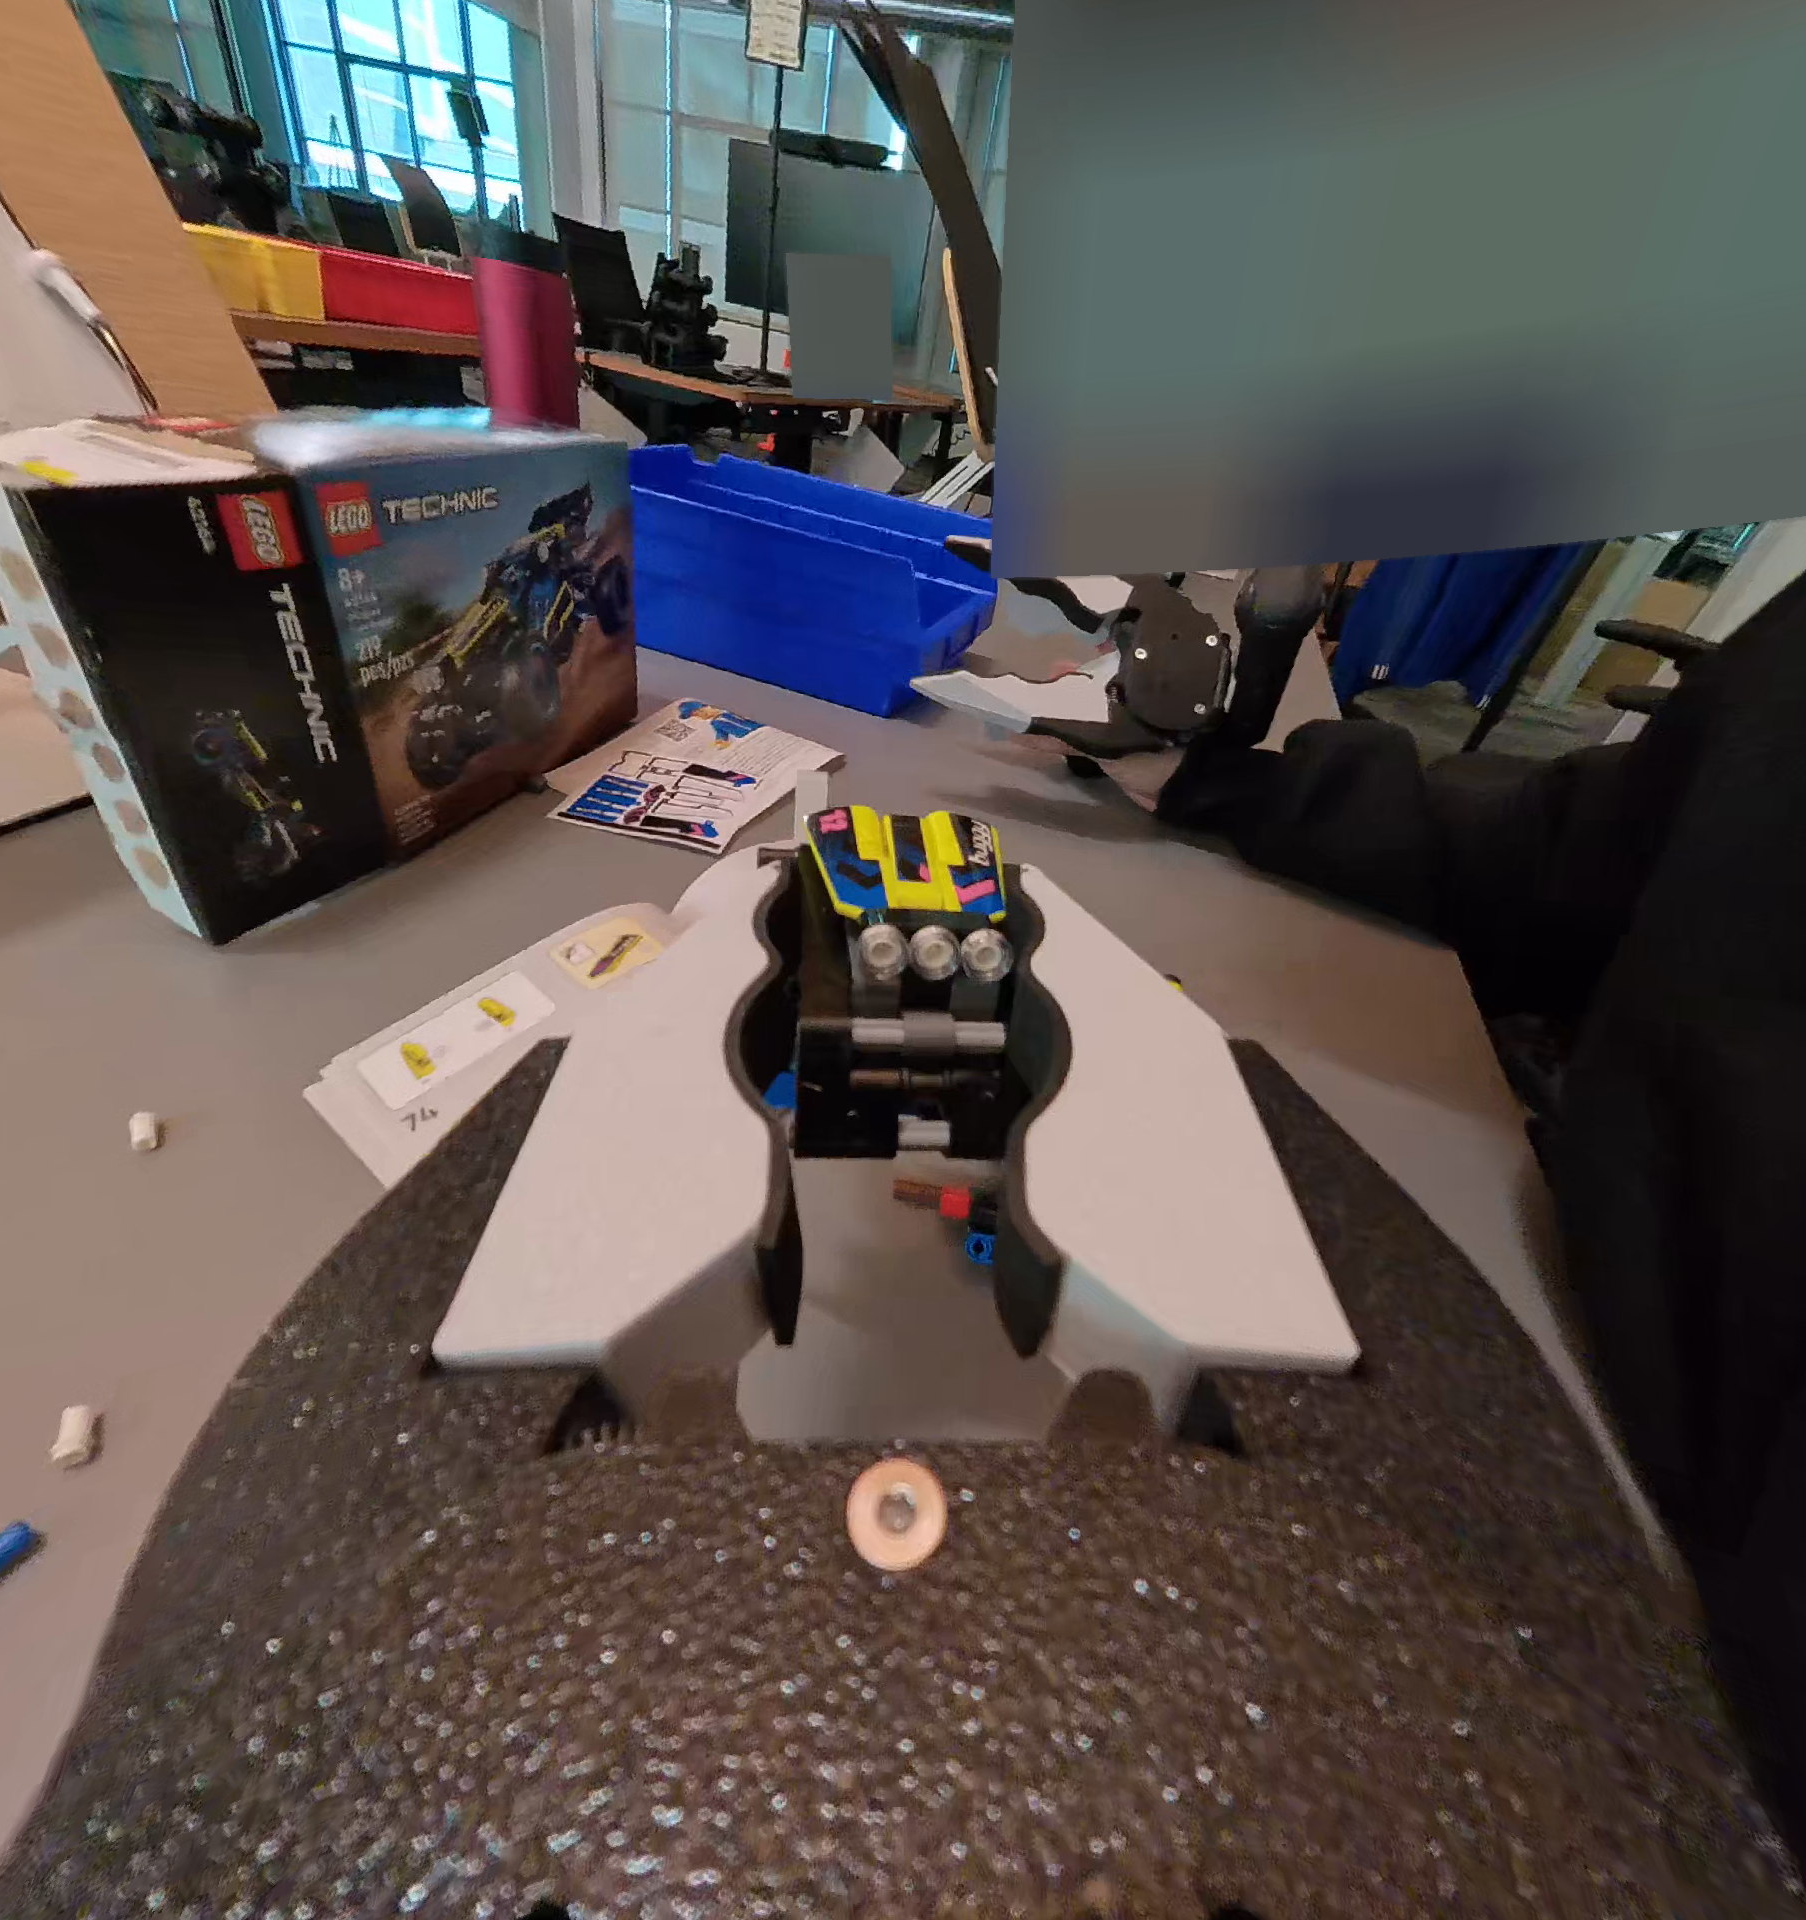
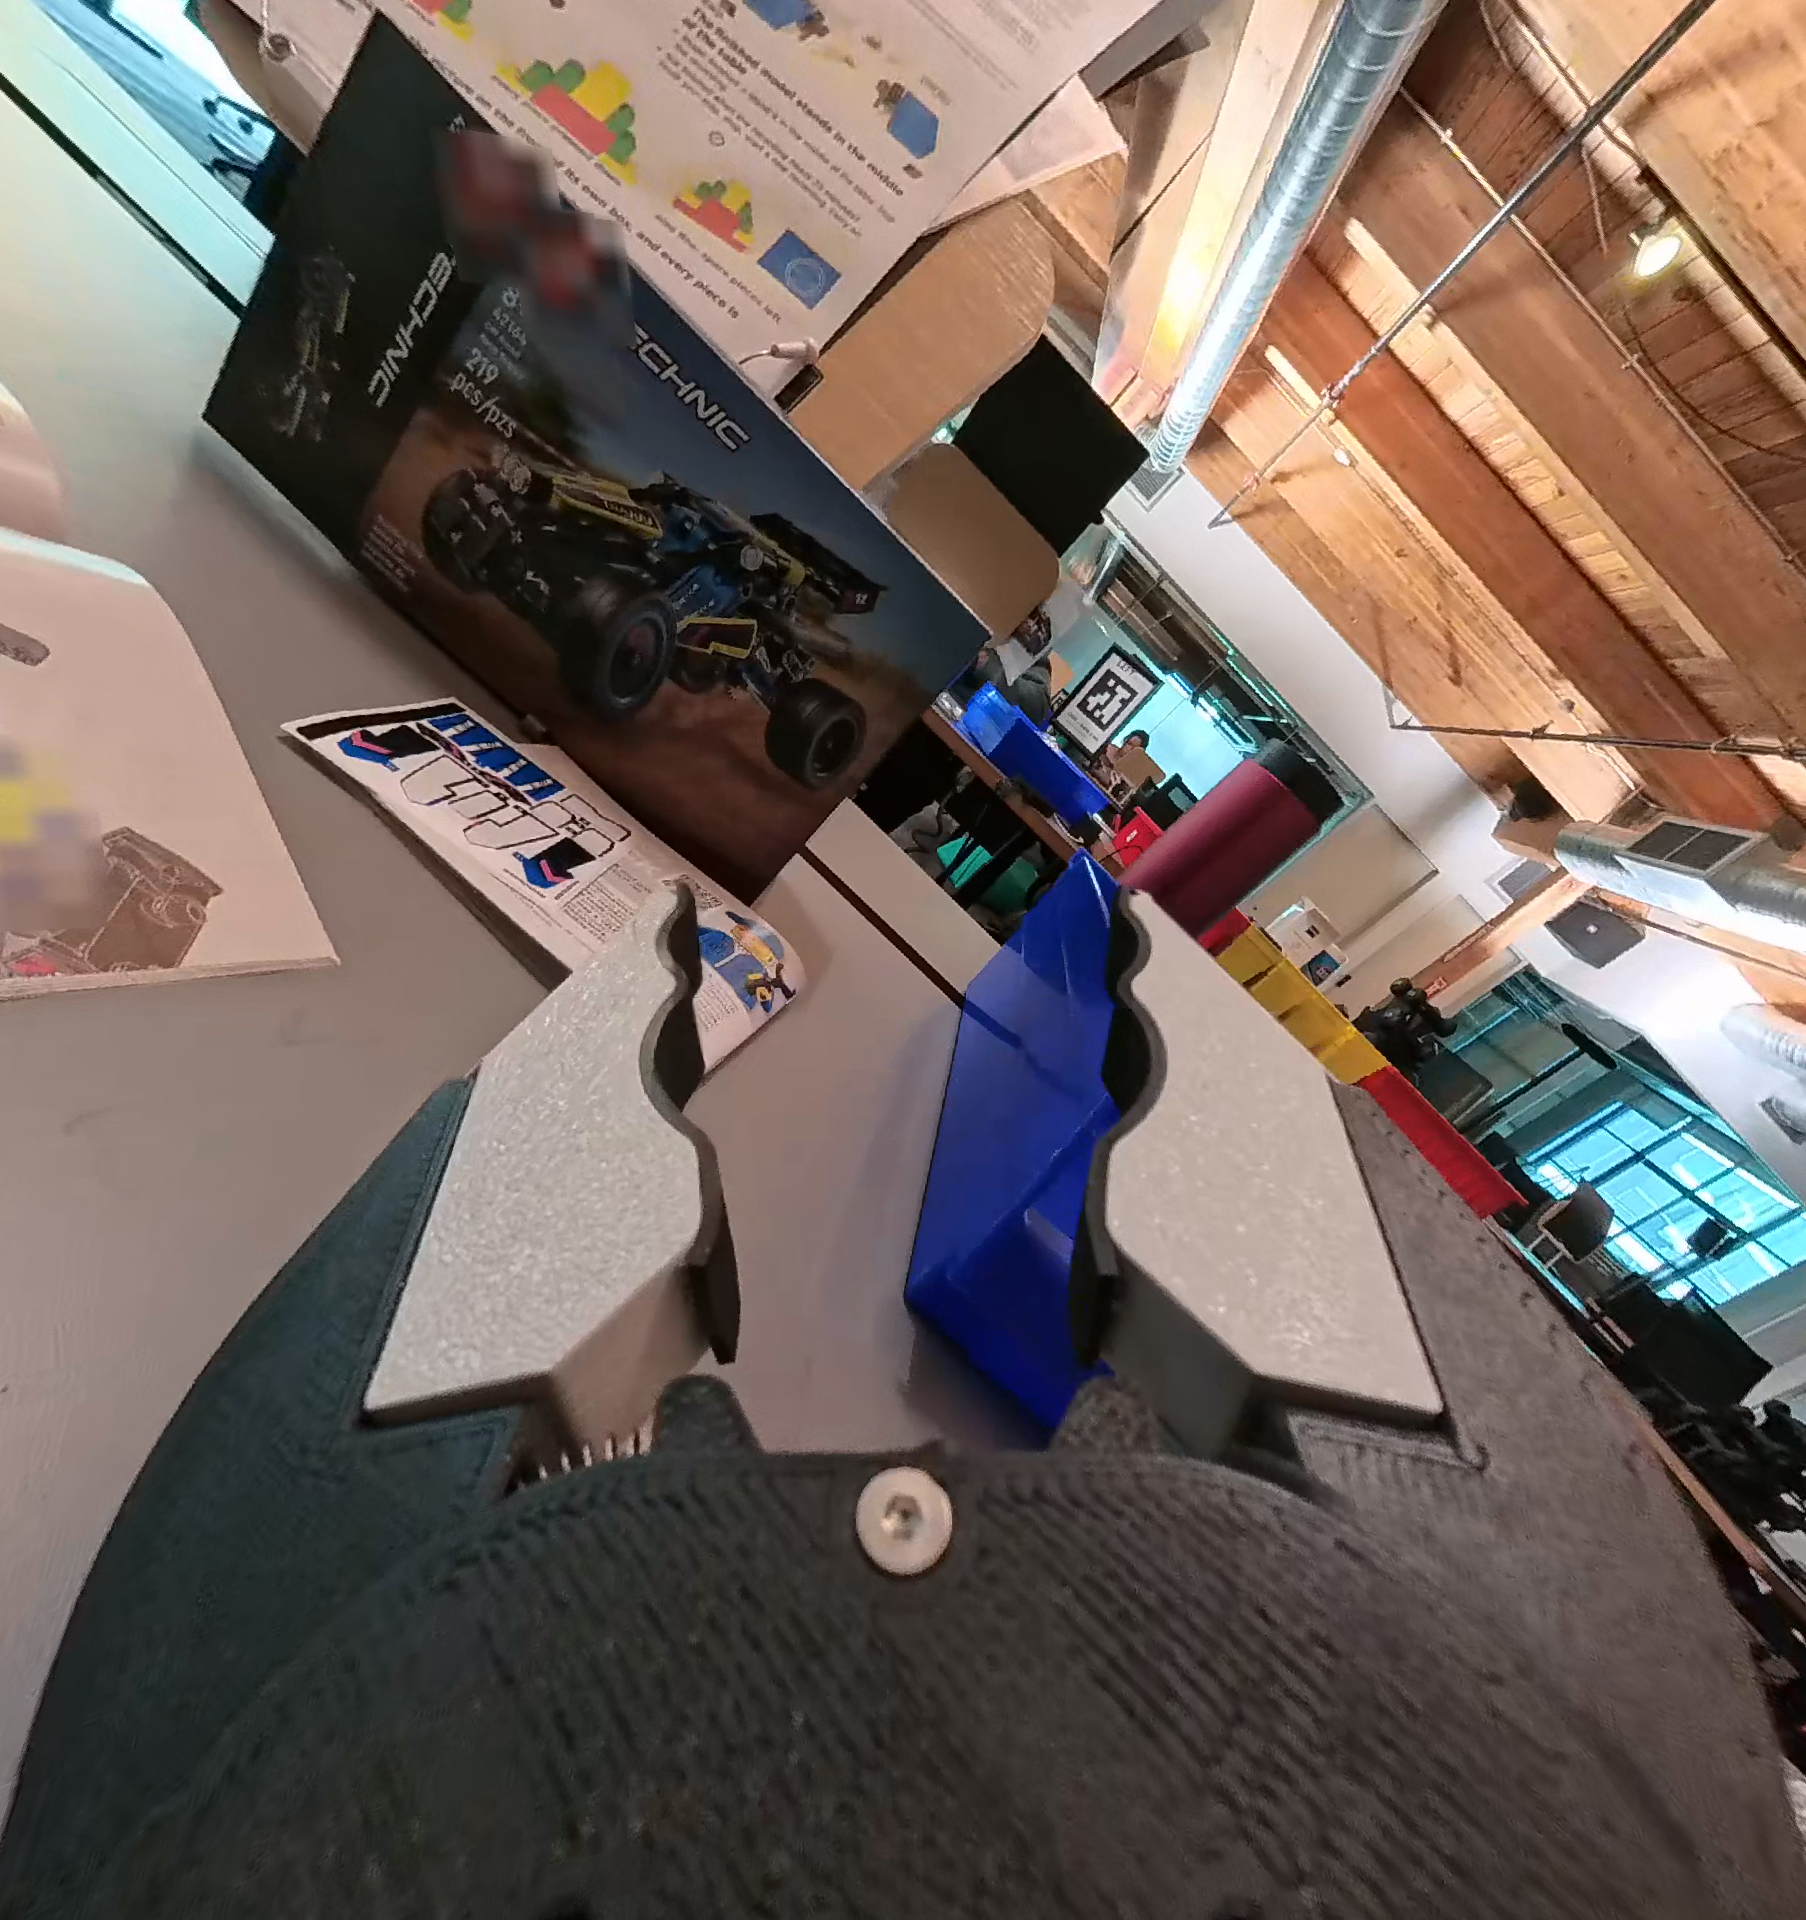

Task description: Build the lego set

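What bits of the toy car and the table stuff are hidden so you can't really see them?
- Toy car piece: its sides and underside, left wrist view, covered by the left gripper fingers clamping it.
- Instruction booklet: most of its page, left wrist view, under the same gripper.
- Blue bin: its inside, right wrist view, blocked by the open right gripper.
- Small white bits on the grey table: too small and blurred.
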The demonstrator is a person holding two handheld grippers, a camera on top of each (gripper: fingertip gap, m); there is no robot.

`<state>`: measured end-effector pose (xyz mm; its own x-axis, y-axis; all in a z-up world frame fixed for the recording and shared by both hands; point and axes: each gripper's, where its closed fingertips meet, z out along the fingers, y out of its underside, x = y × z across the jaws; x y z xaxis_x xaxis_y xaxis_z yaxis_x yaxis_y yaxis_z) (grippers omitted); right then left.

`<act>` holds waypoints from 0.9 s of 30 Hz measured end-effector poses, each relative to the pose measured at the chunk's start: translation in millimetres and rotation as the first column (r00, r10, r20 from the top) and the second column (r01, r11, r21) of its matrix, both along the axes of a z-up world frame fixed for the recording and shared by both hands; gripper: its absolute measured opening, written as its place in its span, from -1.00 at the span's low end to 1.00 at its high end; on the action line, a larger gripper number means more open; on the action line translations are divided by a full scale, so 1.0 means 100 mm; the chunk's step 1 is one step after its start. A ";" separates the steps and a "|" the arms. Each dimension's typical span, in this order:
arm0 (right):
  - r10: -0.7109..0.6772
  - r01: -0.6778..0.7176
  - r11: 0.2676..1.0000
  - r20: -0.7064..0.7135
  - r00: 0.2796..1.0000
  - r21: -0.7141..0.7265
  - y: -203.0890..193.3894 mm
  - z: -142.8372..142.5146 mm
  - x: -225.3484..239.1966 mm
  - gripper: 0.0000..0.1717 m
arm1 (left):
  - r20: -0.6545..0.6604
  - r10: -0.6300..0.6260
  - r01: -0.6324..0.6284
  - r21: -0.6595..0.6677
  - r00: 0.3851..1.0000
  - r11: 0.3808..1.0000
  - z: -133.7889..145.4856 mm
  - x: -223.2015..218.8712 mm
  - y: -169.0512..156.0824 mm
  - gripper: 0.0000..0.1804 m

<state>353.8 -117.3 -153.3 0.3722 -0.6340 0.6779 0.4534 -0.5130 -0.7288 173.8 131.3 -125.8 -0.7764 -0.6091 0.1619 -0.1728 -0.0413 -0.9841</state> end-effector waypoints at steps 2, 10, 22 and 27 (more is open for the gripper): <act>0.024 -0.024 1.000 -0.003 1.000 0.008 0.01 0.01 -0.04 -0.14 | 0.006 0.005 -0.005 0.030 1.000 1.000 0.02 0.00 0.02 -0.61; 0.404 -0.383 0.914 -0.215 0.889 0.135 0.42 0.02 -0.50 -0.22 | -0.058 0.122 -0.112 0.160 0.991 0.981 -0.14 -0.09 0.22 -0.61; 0.624 -0.675 0.705 -0.642 0.445 0.218 1.29 -0.30 -1.71 -0.22 | -0.080 0.167 -0.153 0.160 0.983 0.975 -0.41 -0.55 0.49 -0.61; 0.554 -0.727 0.674 -0.740 0.382 0.129 1.51 -0.52 -1.92 -0.19 | -0.087 0.198 -0.174 0.229 0.976 0.958 -0.52 -0.57 0.53 -0.61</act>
<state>161.4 33.6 -204.9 0.9898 0.1098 0.0906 0.1308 -0.4506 -0.8831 116.4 184.5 -178.2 -0.6312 -0.7710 0.0848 -0.2878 0.1313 -0.9486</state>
